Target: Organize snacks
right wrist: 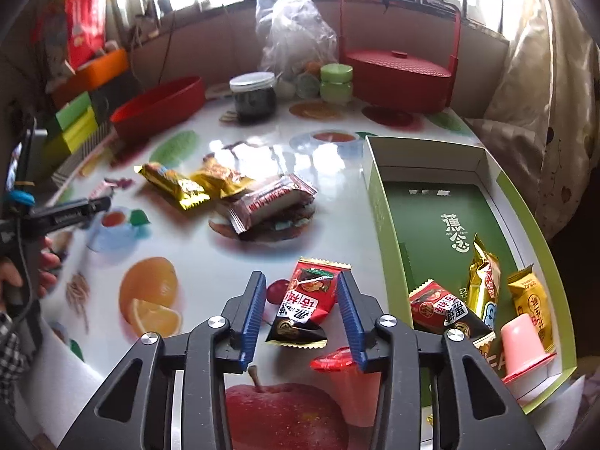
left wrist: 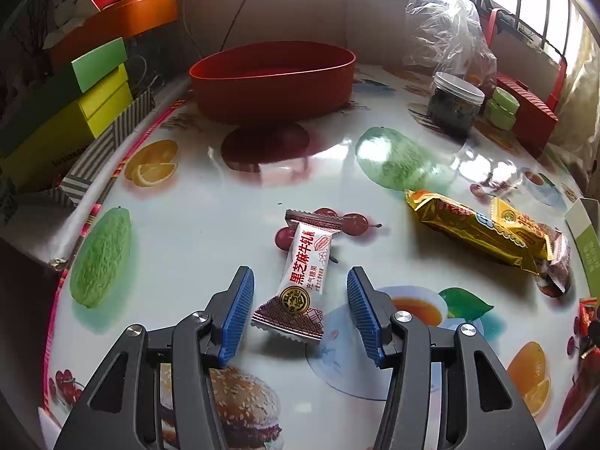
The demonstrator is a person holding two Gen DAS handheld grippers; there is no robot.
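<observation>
1. The left tongs stand apart, their blue pads clear of a white nougat candy that lies on the surface between them, nearer the left pad; one crimped end points at the camera.
2. Ahead and to the right of the left tongs lie a long gold snack bar and a smaller yellow packet that overlaps its far end; a brown wrapper is just beside them.
3. Far ahead of the left tongs sits a red oval tub; right of it stand a clear jar with a white lid and a crumpled plastic bag.
4. The right tongs are also apart; no earlier view is shown. A red-and-black plum candy packet lies between the pads. I cannot tell whether the right pad touches it.
5. Just under the right pad sits a red-lidded jelly cup.
6. Right of the right tongs is an open green box that holds a second red-and-black packet, a gold packet, a yellow packet and a pink jelly cup.
7. Ahead and to the left of the right tongs, gold and silver-brown packets lie in a loose heap.
</observation>
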